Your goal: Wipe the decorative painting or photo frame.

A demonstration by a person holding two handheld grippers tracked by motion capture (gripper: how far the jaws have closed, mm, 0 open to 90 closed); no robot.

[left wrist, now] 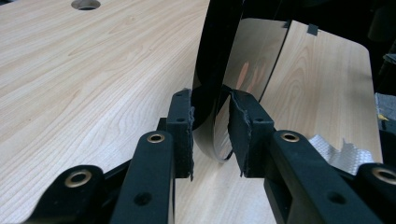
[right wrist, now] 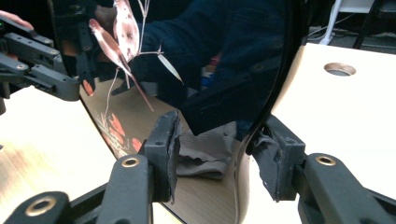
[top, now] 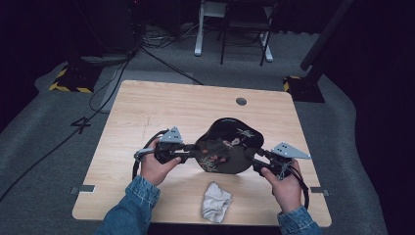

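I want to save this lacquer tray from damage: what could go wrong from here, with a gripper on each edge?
1. The left hand-held gripper straddles the thin rim of the black tray with a gap at its pads, so that side may slip out.
2. The right hand-held gripper also has space beside the rim; the glossy edge could slide and drop onto the table.
3. The worn pads might scuff the painted surface.

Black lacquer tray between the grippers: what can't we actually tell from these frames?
- Left gripper view: the tray rim sits between the pads; whether both press on it is unclear.
- Right gripper view: the near pad stands off the rim; the tray edge hides contact at the far pad.
- High view: the tray covers both sets of fingertips and its own underside.
- Crumpled cloth: too small to identify material.
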